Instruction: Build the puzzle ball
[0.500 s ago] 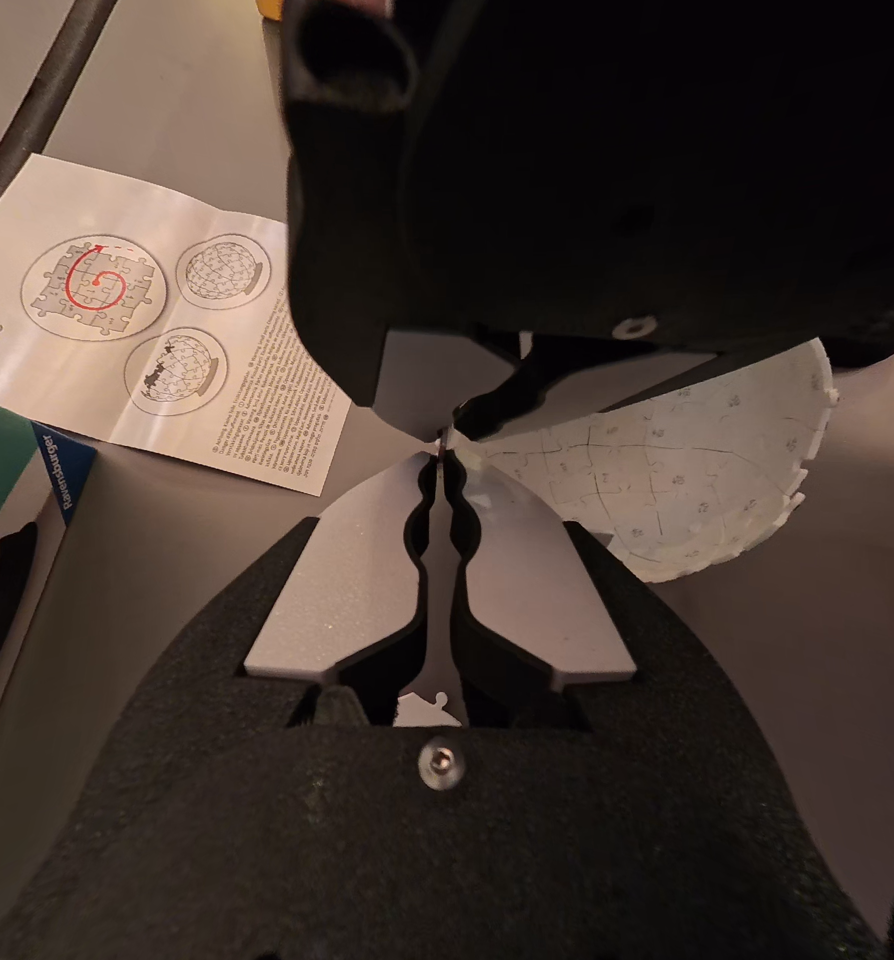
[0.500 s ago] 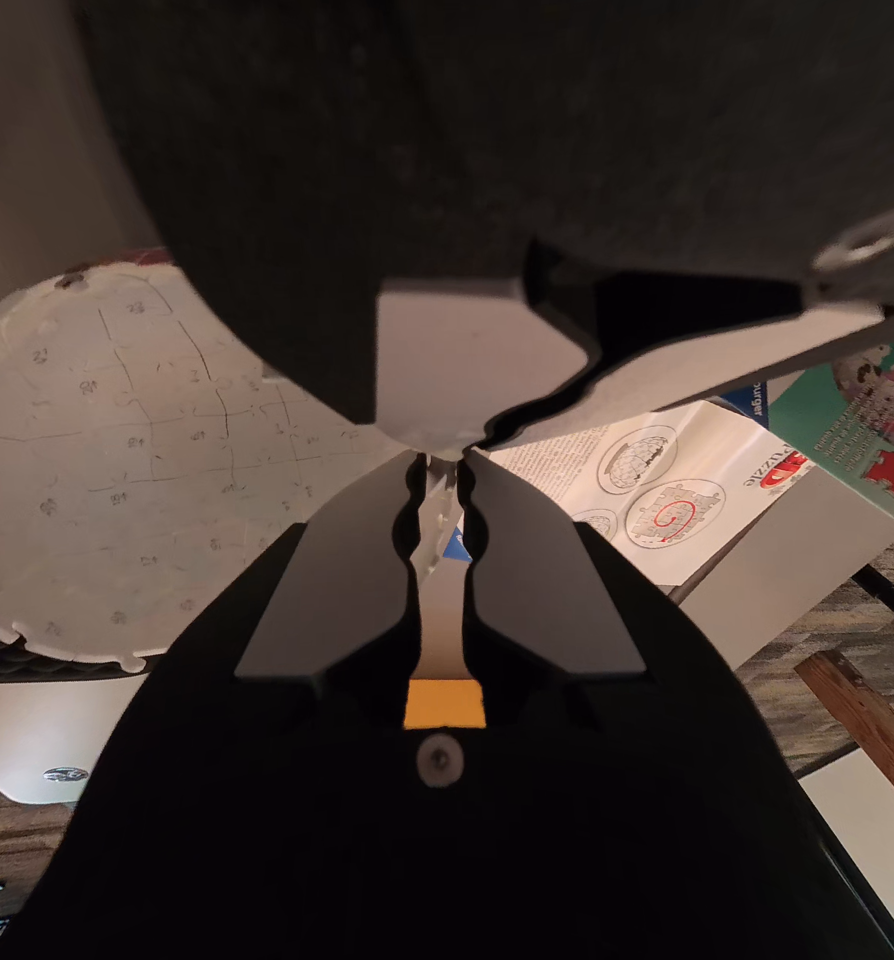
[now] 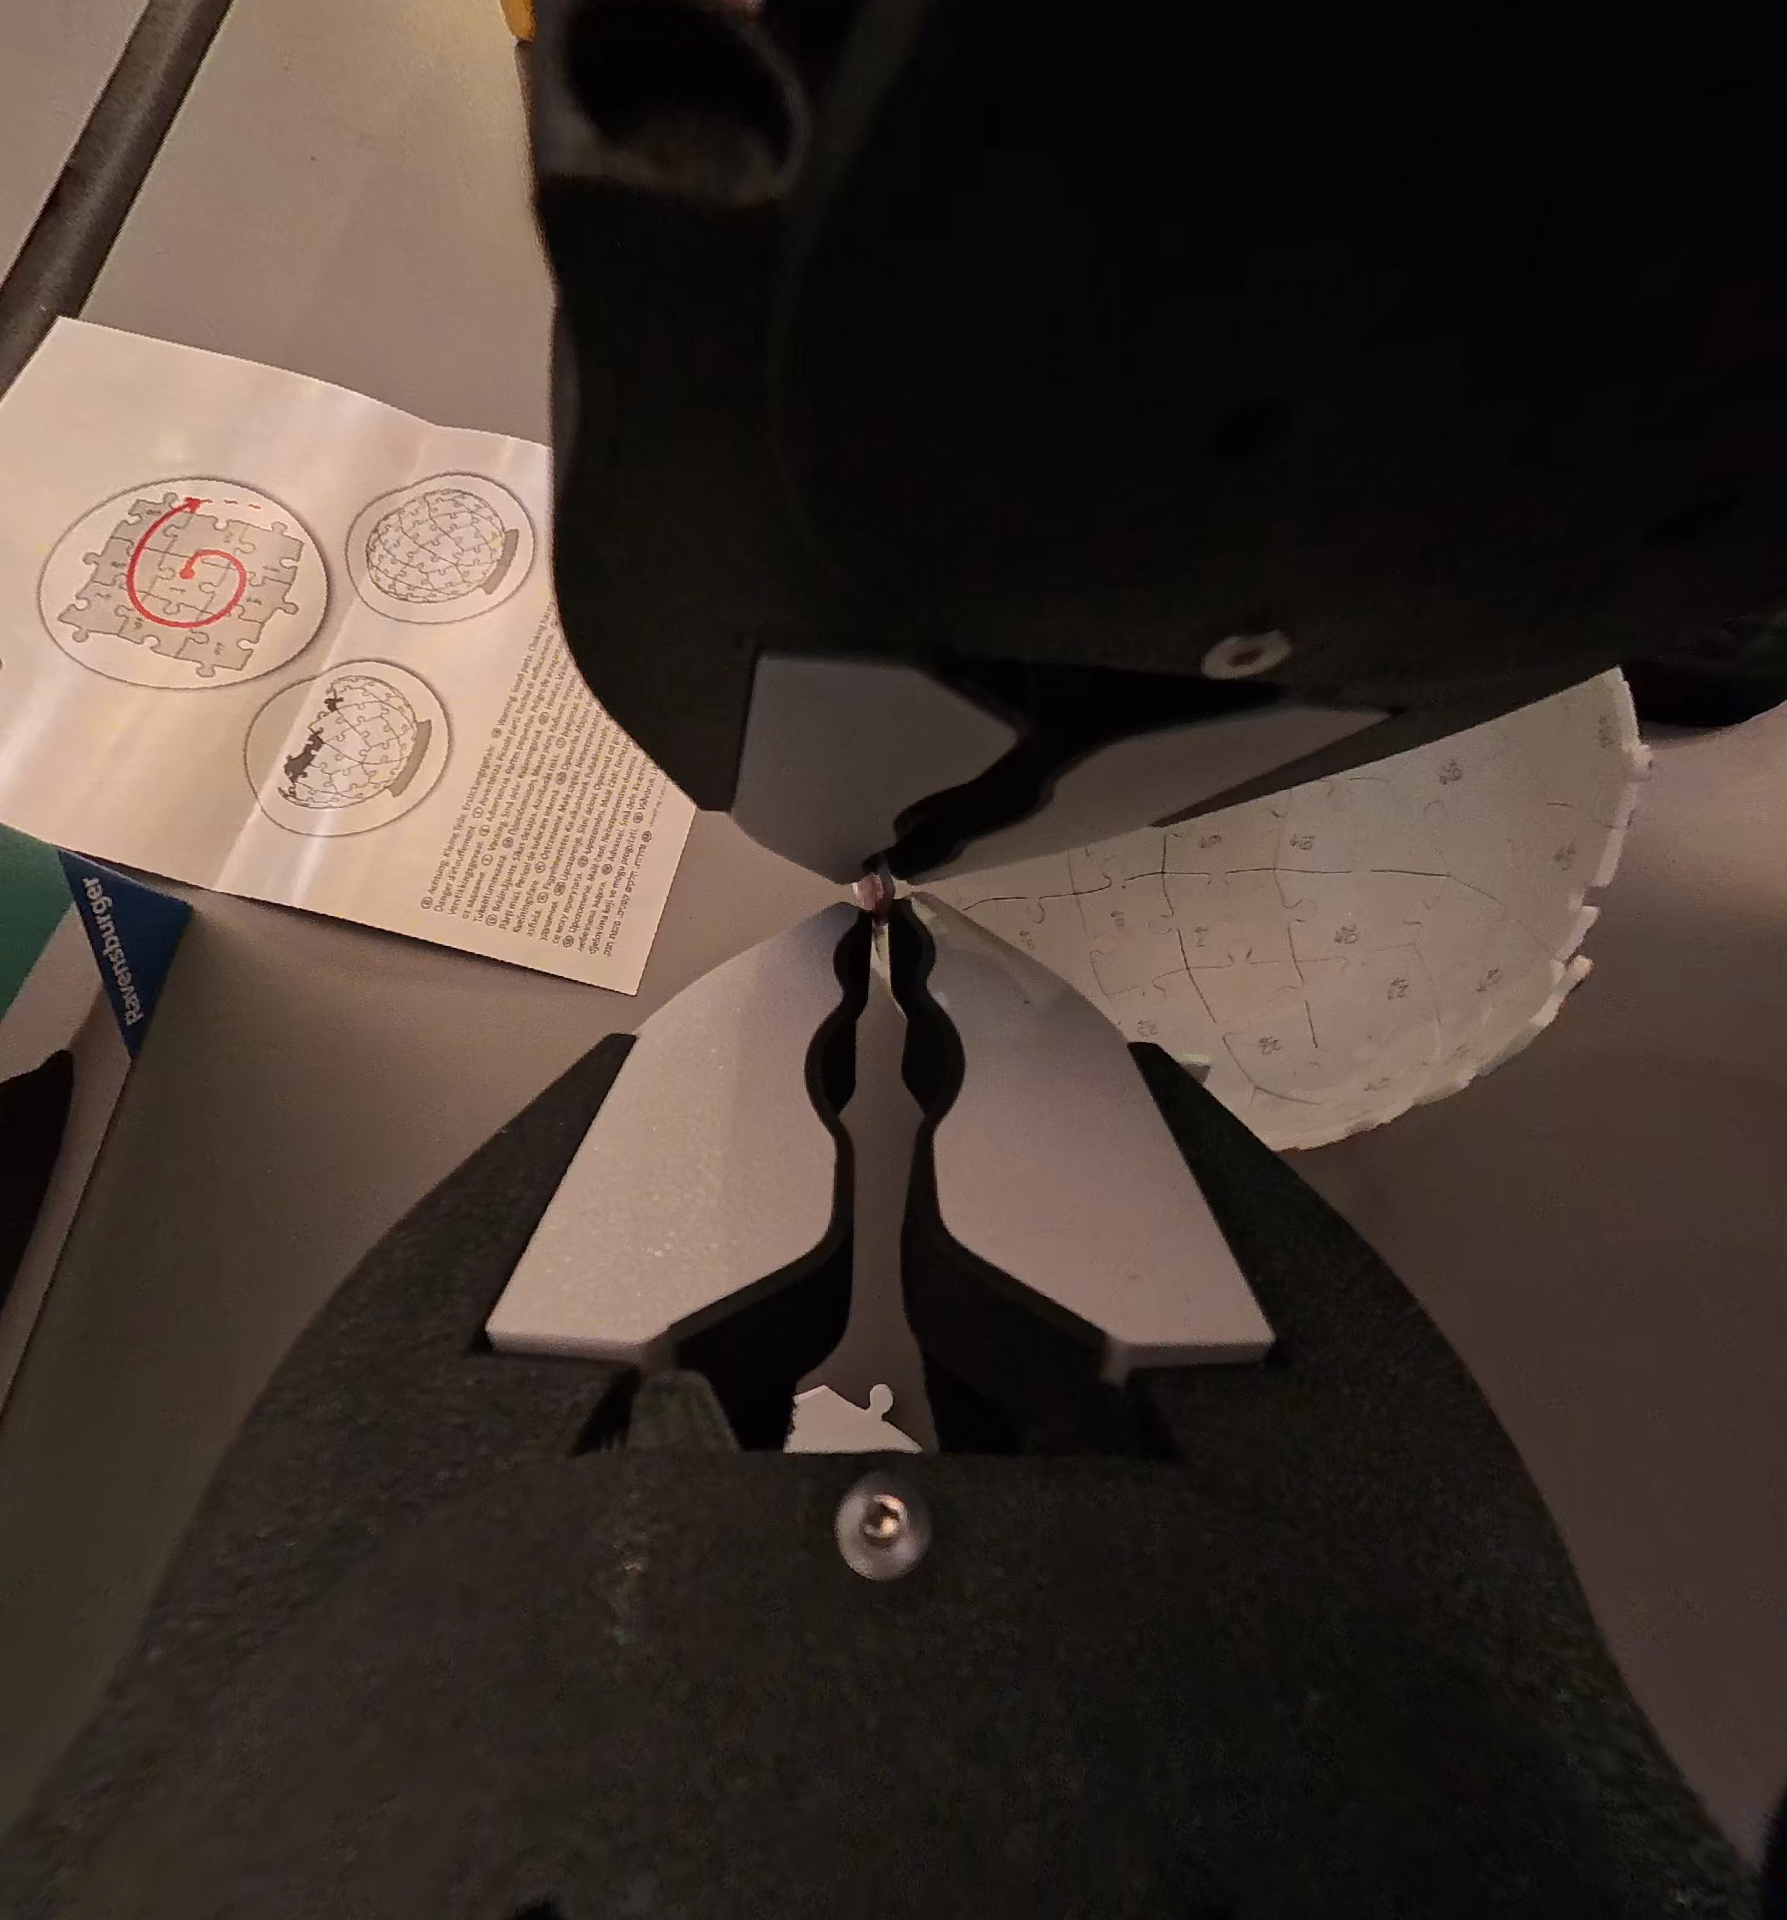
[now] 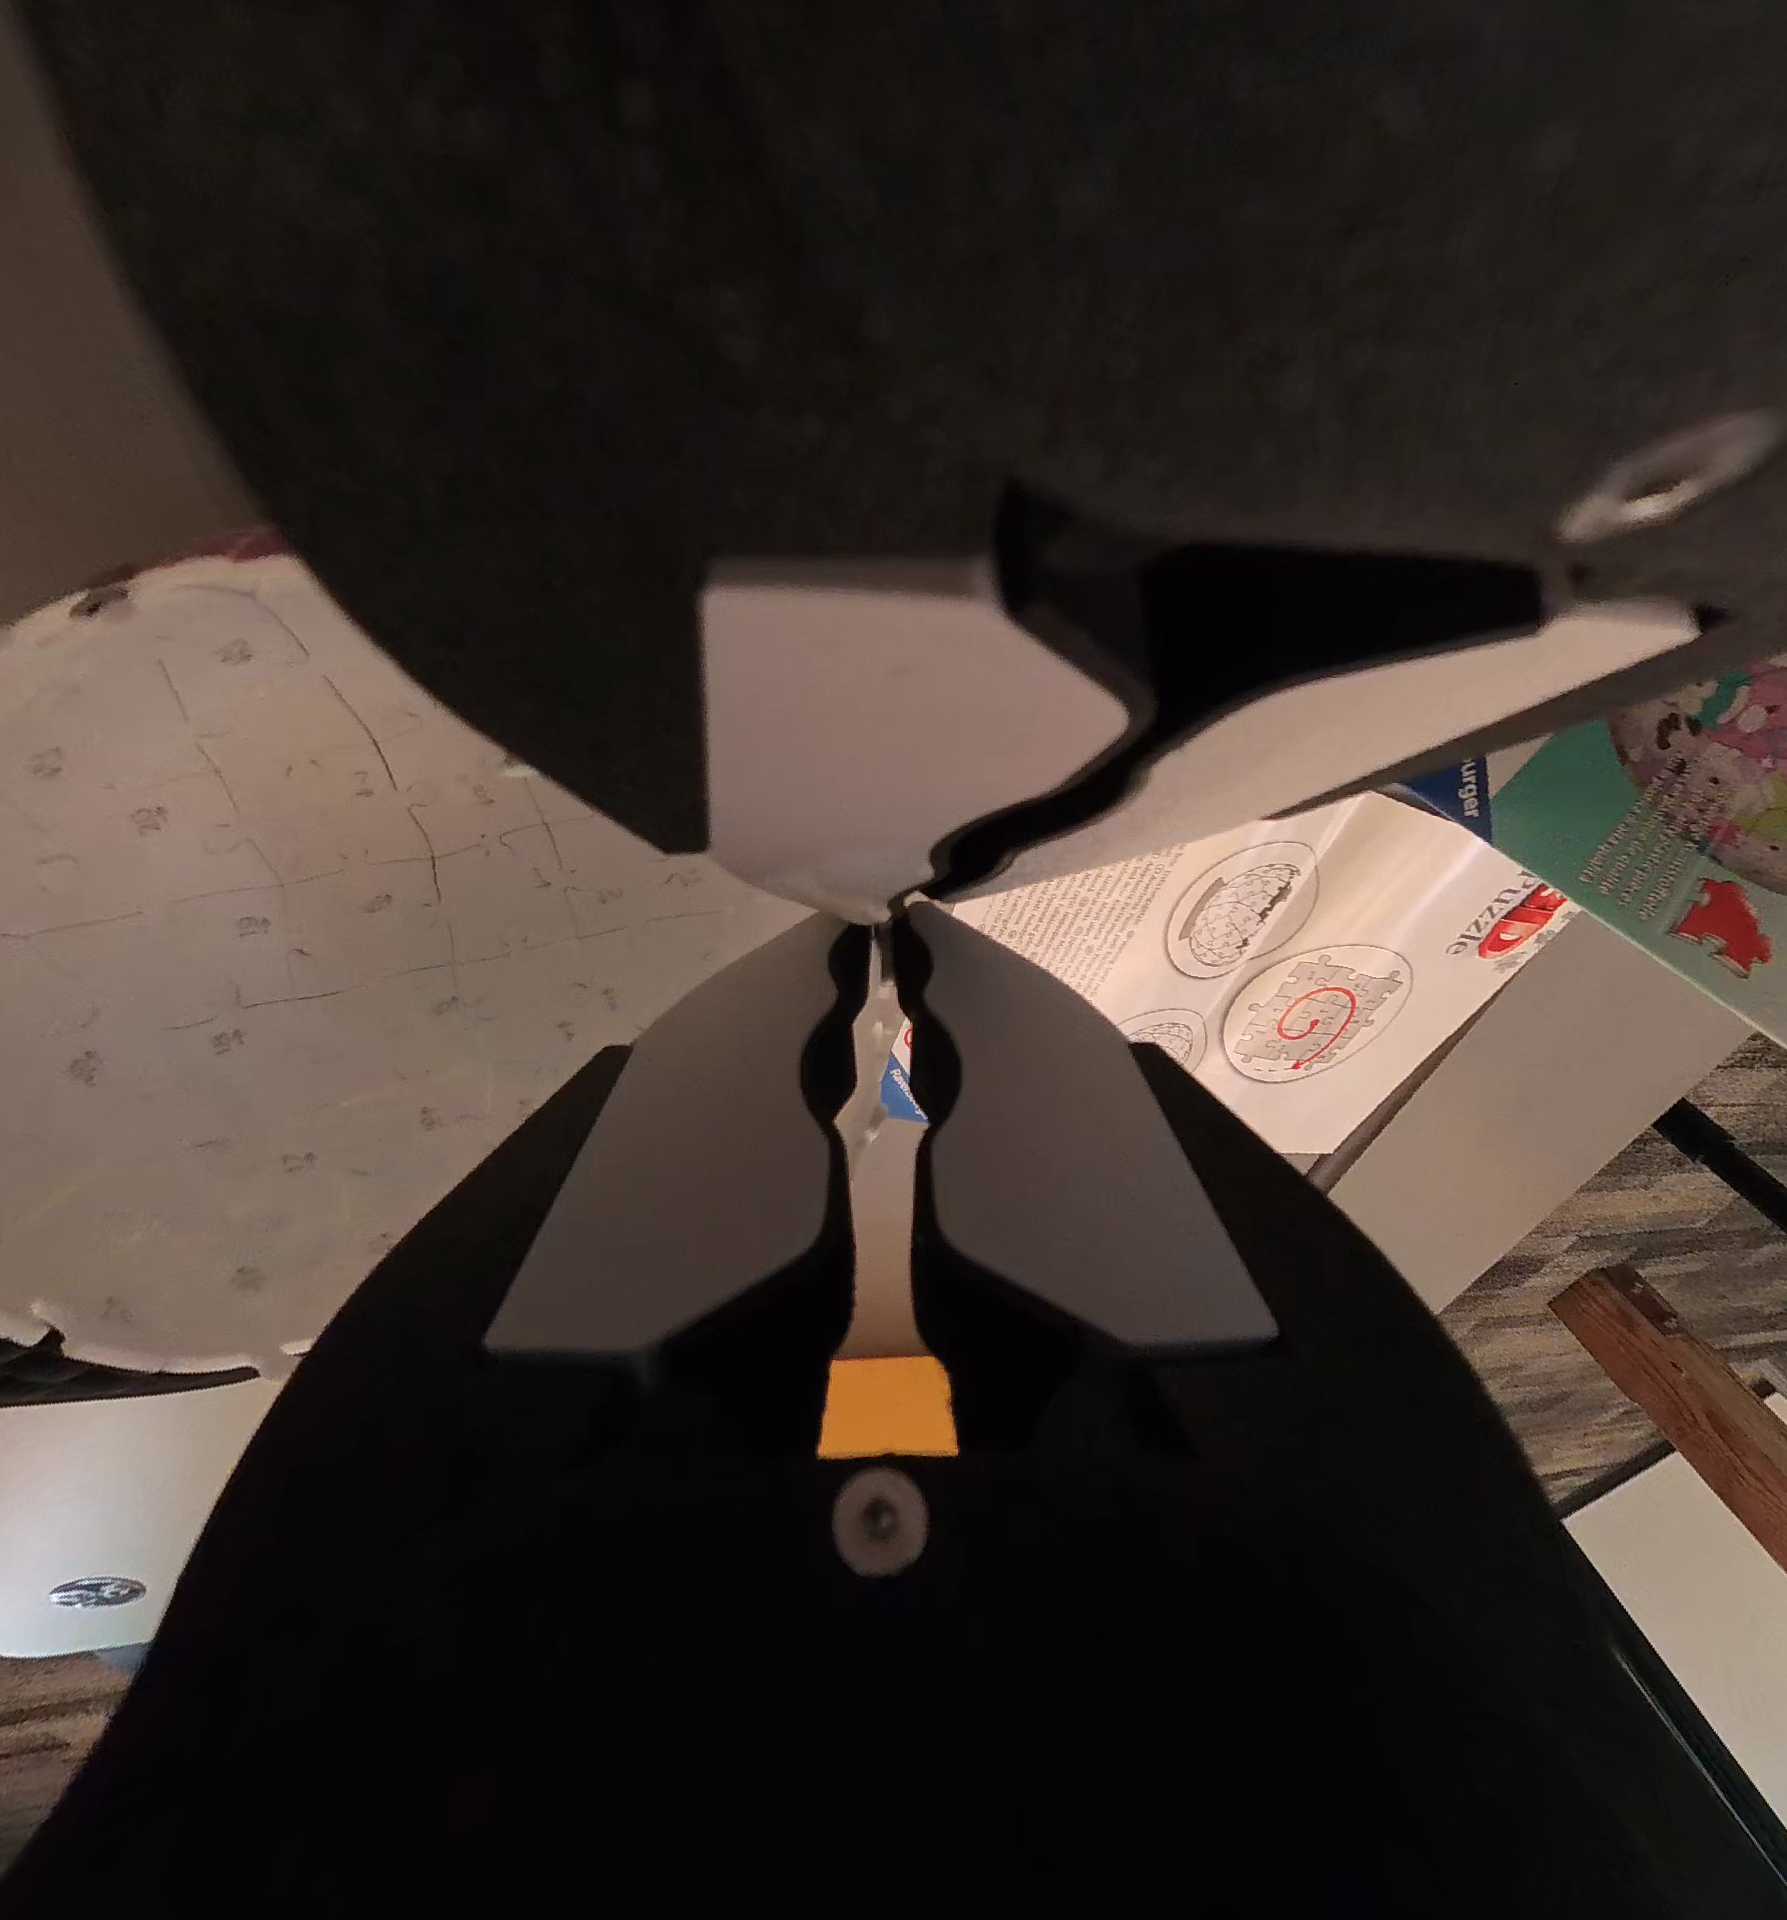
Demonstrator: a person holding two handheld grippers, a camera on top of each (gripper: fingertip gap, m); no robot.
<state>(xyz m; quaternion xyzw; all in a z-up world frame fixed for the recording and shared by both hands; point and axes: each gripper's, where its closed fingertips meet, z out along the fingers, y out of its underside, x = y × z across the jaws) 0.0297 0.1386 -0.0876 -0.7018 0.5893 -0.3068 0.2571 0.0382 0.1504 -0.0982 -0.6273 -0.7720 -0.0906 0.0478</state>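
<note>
Both grippers met tip to tip above the table (image 3: 1491, 1351). Left gripper (image 3: 876, 914) was clenched on a thin piece (image 3: 876, 896) held edge-on; right gripper (image 4: 881, 940) was clenched at the same spot, apparently on the same piece or one joined to it, too small to tell. The half-built shell (image 3: 1336, 956) lay inside-up on the table, just right of the left tips. A loose piece (image 3: 853, 1421) sat lower down; leaflet (image 3: 276, 665) and box (image 3: 58, 935) off left. To do this well: keep both grips firm, line the tabs flush, press straight without twisting, then carry it to the shell's open edge.
</note>
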